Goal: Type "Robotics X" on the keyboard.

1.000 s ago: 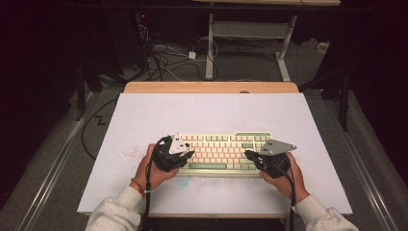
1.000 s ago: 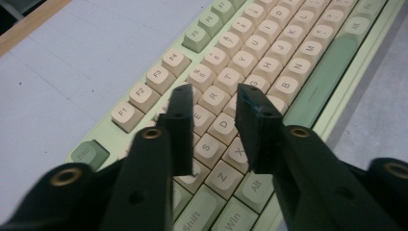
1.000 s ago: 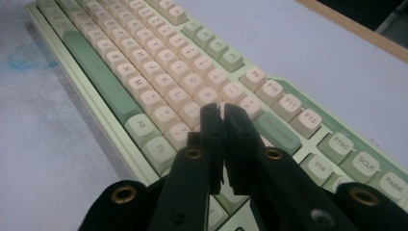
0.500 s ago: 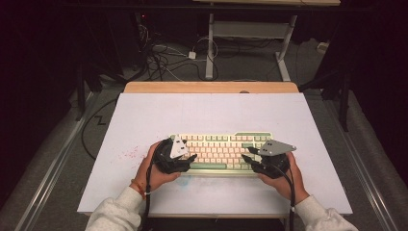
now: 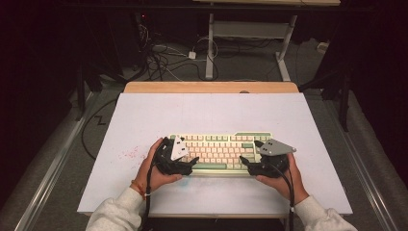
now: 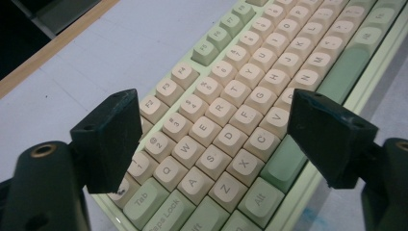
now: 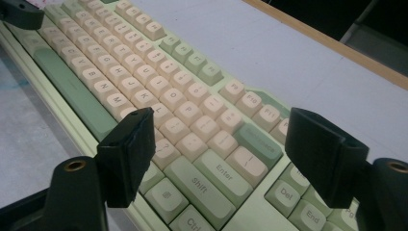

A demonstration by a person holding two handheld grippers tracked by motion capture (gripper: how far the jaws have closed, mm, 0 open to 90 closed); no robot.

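High view, keyboard [image 5: 219, 151] between left gripper [image 5: 192, 162], right gripper [image 5: 244, 161] (jaws just opened)

A lab or test room: dark walls, tangled cables [image 5: 166, 53] on the floor at upper centre, a white-covered bench [image 5: 211, 113]

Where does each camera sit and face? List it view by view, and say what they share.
High view: above the person's side, looking forward and down on the table; both hands, left claw, right claw show.
Left gripper view: on the left claw, over the keyboard's letter end; two black jaws apart.
Right gripper view: on the right claw, over the Enter end; jaws apart.
Shared: the keyboard.
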